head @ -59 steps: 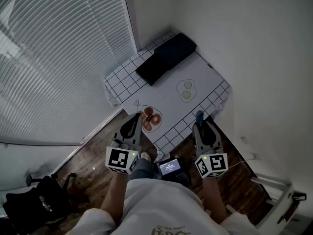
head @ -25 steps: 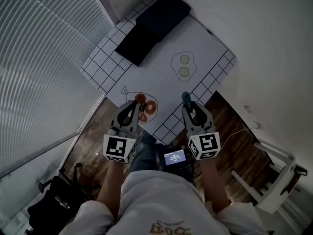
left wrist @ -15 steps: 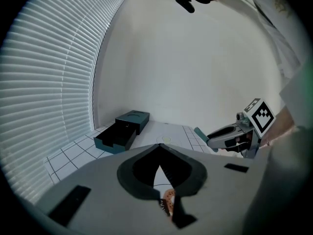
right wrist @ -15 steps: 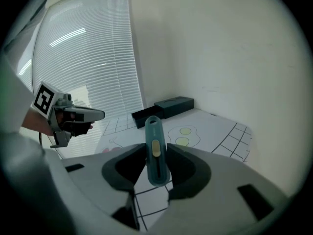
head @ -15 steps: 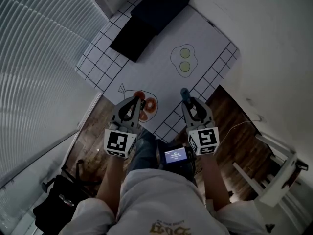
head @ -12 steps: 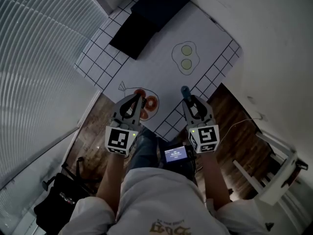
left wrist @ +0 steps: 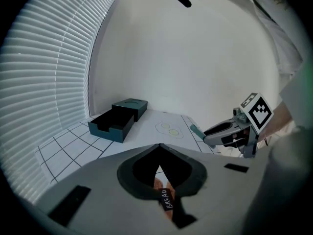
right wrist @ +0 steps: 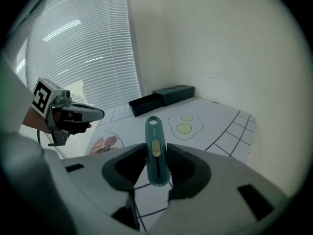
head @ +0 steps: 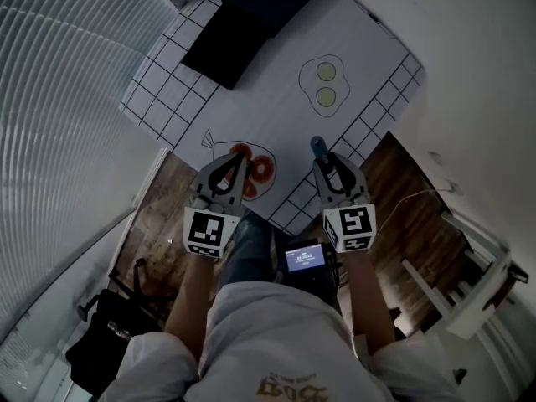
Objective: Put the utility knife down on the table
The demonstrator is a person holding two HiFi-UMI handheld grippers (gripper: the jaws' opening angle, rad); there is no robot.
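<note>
Grey left tongs (head: 237, 162) are pinched together, empty, above the table's near edge. The right tongs (head: 322, 153) clamp a teal utility knife (right wrist: 154, 131) by its lower handle. It looks light, stiff and probably slick. Bare table (head: 276, 99) lies just ahead, and a black box (head: 243, 23) stands well beyond.

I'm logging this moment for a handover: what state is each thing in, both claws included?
Teal plastic utility knife with yellow slider: clamped in the right claw, held above the white grid-printed table, blade not visible.
Right claw: shut on the utility knife.
Left claw: shut, empty.
Dark teal drawer box: drawer slid out, tray looks empty.
Small screen at the person's waist: lit.
</note>
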